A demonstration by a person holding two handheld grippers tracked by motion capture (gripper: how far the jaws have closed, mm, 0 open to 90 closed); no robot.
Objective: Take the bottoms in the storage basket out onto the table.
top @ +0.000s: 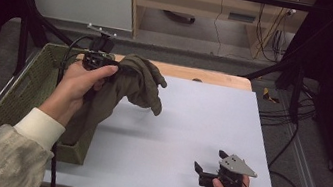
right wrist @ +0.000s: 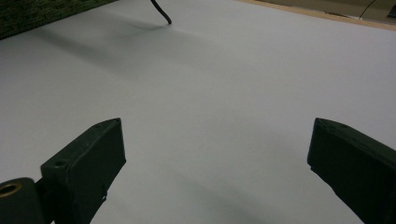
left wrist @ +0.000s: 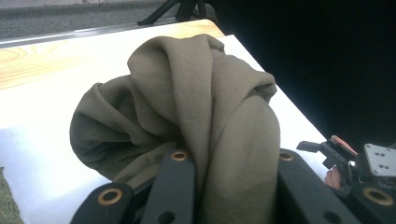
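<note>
No readable text, labels, brands, numbers or signs were in any view. The olive cloth, the green basket and the white sheet on the desk carried no print. The grey plate on the right hand-held gripper was blank apart from screw heads. The furniture beyond the desk was too small and dim to read anything.
</note>
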